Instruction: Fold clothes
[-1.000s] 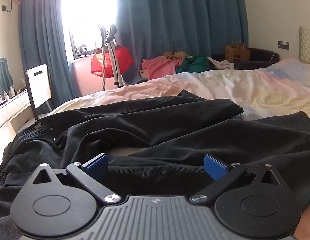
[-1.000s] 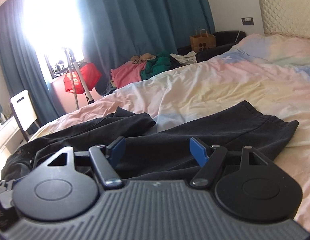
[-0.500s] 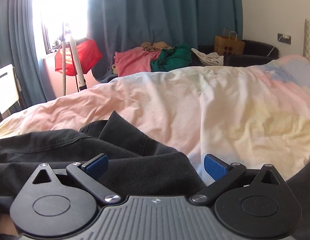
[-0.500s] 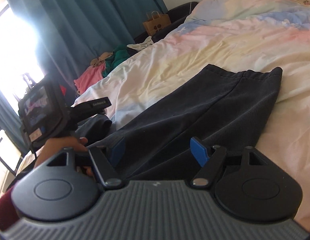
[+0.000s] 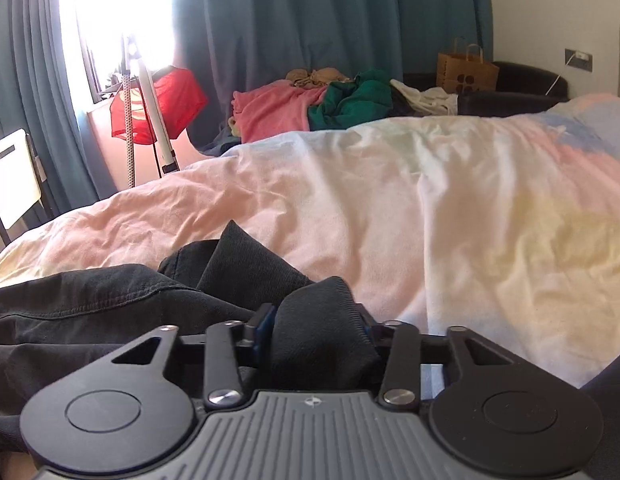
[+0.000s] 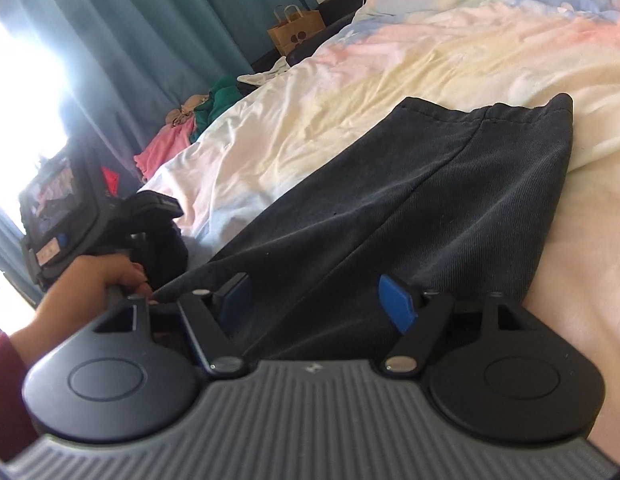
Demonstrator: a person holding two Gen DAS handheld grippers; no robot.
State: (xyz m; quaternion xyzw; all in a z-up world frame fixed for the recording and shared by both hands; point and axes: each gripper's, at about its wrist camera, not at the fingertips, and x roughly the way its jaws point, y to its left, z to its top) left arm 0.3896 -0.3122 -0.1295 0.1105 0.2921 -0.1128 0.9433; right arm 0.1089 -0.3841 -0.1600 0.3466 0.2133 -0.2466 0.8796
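Left gripper (image 5: 316, 330) clenched on a bunched fold of the black trousers (image 5: 110, 304), fabric wedged up between the blue pads (image 5: 264, 322). Rest of that leg lies crumpled to its left on the bed (image 5: 430, 208), seam and stitching visible, one pointed corner sticking up just behind the pinch. Right gripper (image 6: 316, 306) released, jaws spread wide, blue pads on either side of the other trouser leg (image 6: 430, 200) without pinching it; whether the pads touch the cloth I cannot tell. That leg lies flat and stretched out across the pastel duvet, hem (image 6: 490, 114) at the far end, centre seam running along it. In the right wrist view the person's left hand (image 6: 90, 284) grips the handle of the left gripper, dark red sleeve (image 6: 6, 392) at the frame edge, with black fabric bunched under that tool. Background: teal curtains (image 5: 310, 32), bright window (image 5: 110, 12), pile of pink and green clothes (image 5: 310, 104) beyond the bed, brown paper bag (image 5: 466, 68) on a dark seat, red item on a stand (image 5: 158, 104), white chair (image 5: 10, 176) at left.
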